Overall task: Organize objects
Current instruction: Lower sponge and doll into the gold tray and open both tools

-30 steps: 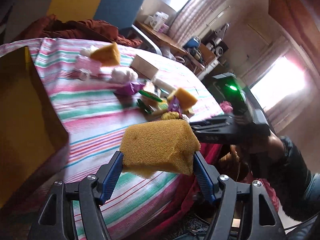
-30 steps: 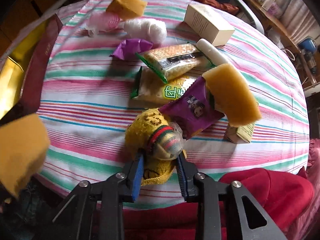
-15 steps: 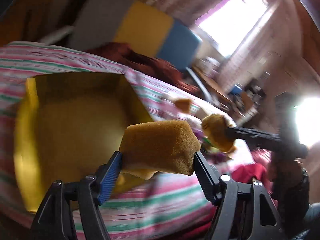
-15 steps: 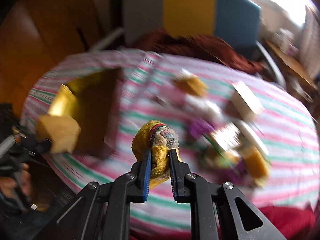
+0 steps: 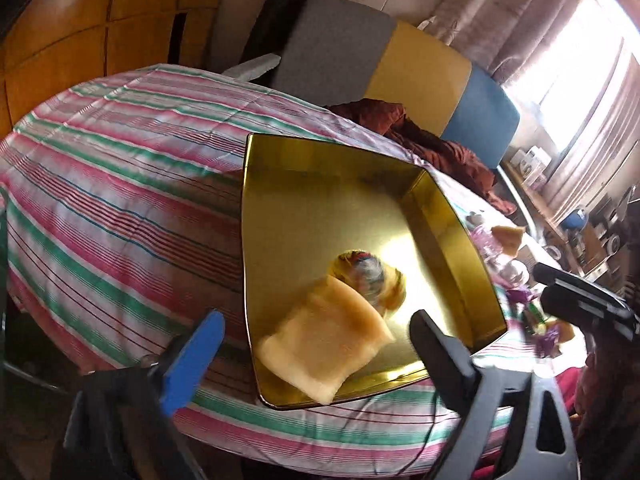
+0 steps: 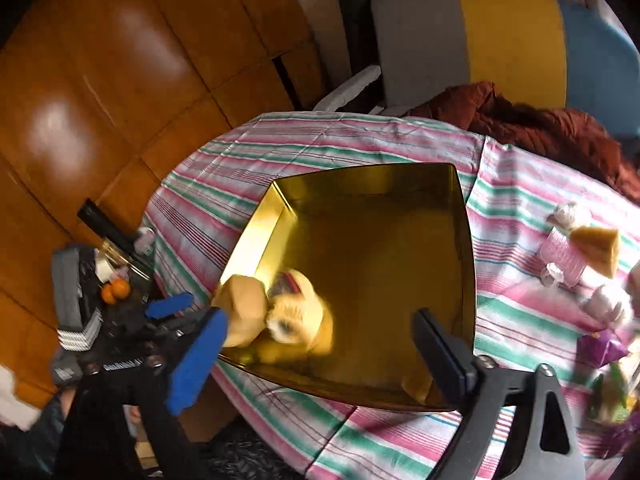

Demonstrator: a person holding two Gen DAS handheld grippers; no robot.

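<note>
Hovering over the gold tray [image 5: 448, 220], the left gripper [image 5: 316, 340] has just spread its jaws wide; nothing is pinched between them. Yellow sponge [image 5: 324, 350] lies below the gap, on the tray floor at the near corner, blurred. Just beyond it, touching, sits the knitted yellow toy [image 5: 370, 276] (striped band, also blurred).

Right gripper [image 6: 320, 334]: jaws likewise just sprung apart, empty. From its view the toy [image 6: 298, 312] and sponge [image 6: 240, 308] lie low in the tray's [image 6: 376, 176] near-left corner, closer to the blue-padded finger.

Tray rests on a striped tablecloth [image 5: 120, 184]. Farther right, another sponge wedge [image 6: 596, 248] leans on a pink item [image 6: 562, 256]; a purple wrapper [image 6: 600, 346] sits nearer. Beyond the table, a grey-yellow-blue chair back [image 6: 508, 36].
</note>
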